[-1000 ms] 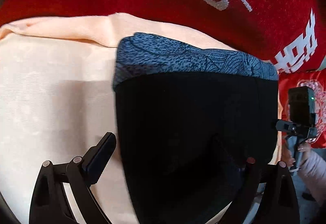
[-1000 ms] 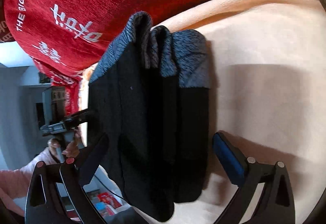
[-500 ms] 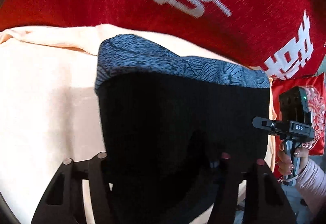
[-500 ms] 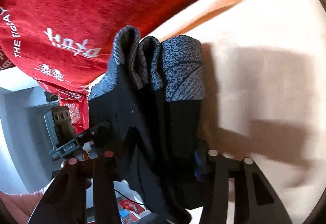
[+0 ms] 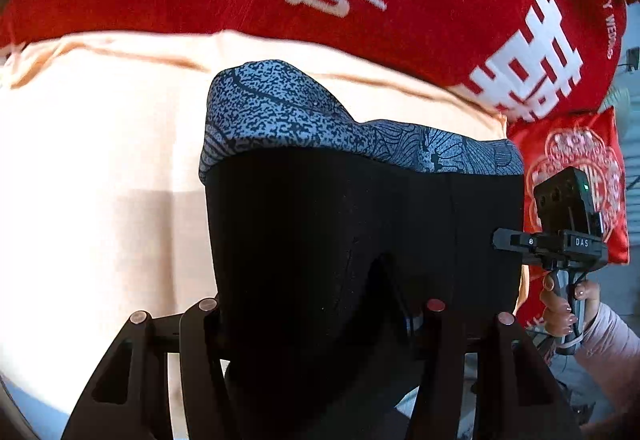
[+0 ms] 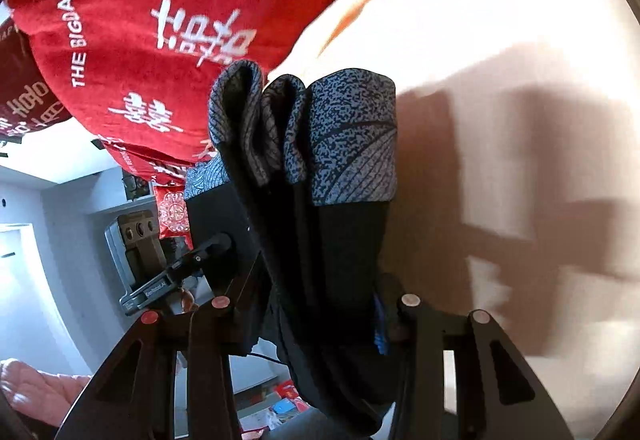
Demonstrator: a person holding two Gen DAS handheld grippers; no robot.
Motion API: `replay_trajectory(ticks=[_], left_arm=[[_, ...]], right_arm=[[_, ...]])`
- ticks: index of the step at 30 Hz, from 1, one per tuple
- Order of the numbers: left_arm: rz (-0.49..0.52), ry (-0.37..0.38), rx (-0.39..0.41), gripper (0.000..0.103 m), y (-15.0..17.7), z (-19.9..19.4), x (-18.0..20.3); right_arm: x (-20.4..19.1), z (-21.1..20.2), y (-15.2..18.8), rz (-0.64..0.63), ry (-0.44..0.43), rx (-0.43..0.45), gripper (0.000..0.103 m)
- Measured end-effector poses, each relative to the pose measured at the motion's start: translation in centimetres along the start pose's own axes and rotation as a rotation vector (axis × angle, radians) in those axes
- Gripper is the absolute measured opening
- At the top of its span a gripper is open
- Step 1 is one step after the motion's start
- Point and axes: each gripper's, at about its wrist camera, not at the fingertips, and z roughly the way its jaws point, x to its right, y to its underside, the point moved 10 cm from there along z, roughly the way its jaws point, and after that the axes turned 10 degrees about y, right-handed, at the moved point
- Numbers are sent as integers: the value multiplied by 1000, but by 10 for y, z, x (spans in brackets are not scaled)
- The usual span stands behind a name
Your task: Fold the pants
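My left gripper (image 5: pixel 320 324) and right gripper (image 6: pixel 316 320) each pinch the near edge of the black pants (image 5: pixel 360 232), jaws about half closed on bunched cloth. The pants hang over the peach sheet (image 5: pixel 100 168). Next, I judge, I carry this edge toward the patterned waistband (image 5: pixel 280 112).

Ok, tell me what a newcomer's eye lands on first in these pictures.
First, the black pants with their blue-grey patterned waistband, bunched in the middle and clamped between the fingers of both the left tool and the right tool. Behind them, a big red cushion with white lettering leans over the pale peach sheet.
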Motion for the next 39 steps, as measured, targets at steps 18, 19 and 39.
replay_trajectory(ticks=[18, 19, 39], left_arm=[[45, -173, 29, 91, 58, 13, -74], [48, -201, 31, 91, 61, 8, -76], [161, -428, -21, 103, 156, -68, -7]], right_arm=[[51, 39, 44, -49, 355, 80, 69], [49, 36, 45, -42, 379, 92, 70], [-10, -32, 161, -38, 813, 303, 103]])
